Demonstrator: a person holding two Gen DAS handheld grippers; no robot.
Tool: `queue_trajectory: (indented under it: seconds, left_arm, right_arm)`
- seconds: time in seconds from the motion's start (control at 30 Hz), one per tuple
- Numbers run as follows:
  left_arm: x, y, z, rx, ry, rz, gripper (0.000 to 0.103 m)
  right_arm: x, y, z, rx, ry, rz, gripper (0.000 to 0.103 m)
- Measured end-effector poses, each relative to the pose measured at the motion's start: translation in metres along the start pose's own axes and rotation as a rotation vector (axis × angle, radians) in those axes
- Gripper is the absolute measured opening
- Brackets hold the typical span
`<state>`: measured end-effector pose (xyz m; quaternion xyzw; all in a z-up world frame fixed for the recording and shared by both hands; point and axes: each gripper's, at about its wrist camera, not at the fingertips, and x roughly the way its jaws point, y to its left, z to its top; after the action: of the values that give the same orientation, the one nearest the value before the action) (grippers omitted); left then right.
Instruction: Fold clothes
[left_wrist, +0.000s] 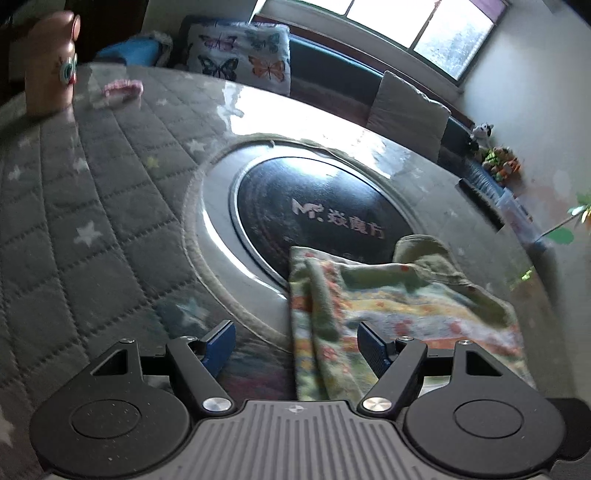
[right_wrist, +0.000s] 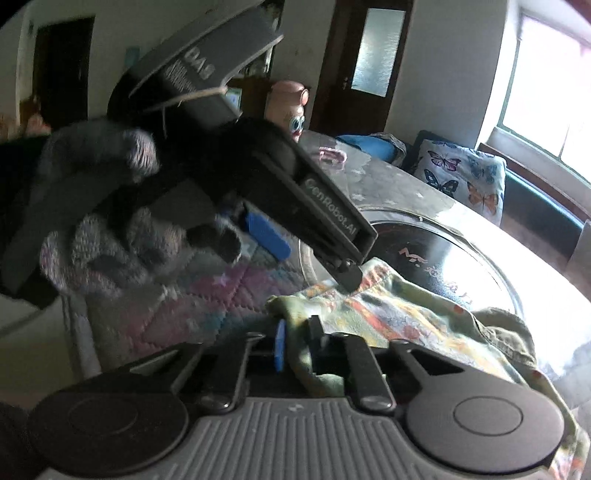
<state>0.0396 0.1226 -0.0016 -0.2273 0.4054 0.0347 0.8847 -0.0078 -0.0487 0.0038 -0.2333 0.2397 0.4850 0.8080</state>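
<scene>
Garment (left_wrist: 388, 295) crumpled, half over hob (left_wrist: 314, 214), near table edge. Right gripper (right_wrist: 295, 343) clamped on cloth corner. Left gripper (left_wrist: 295, 343) jaws apart, straddling opposite edge, no pinch. Fold not started; all folds left.

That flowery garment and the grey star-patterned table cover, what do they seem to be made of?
The flowery garment looks like soft, matte fabric, perhaps cotton: it creases and folds limply. The table cover looks like padded quilted cloth, with stitched squares, seemingly under a glossy clear sheet that reflects the window.
</scene>
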Motion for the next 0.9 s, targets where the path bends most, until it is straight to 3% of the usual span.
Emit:
queue_trajectory:
  seconds: [0.23,0.3,0.37,0.47,0.67,0.9]
  left_arm:
    - [0.007,-0.006,0.001,-0.110,0.062,-0.100,0.069]
    - [0.010,-0.008,0.000,-0.122,0.076,-0.134,0.062]
    - [0.013,-0.010,-0.002,-0.133,0.087,-0.157,0.042]
    - [0.018,-0.009,-0.003,-0.155,0.105,-0.178,0.021]
    - [0.020,-0.007,-0.003,-0.158,0.102,-0.186,0.015]
    - [0.021,-0.010,-0.006,-0.140,0.092,-0.174,0.015]
  right_arm:
    - [-0.028,-0.022,0.003,0.115,-0.069,0.018,0.008]
    - [-0.034,-0.025,0.001,0.128,-0.078,0.028,0.008]
    - [-0.039,-0.027,-0.002,0.139,-0.084,0.038,0.008]
    - [-0.043,-0.029,-0.007,0.149,-0.082,0.056,0.008]
    - [-0.057,-0.049,-0.022,0.230,-0.077,0.066,0.009]
    - [-0.065,-0.110,-0.055,0.363,-0.007,-0.141,0.009]
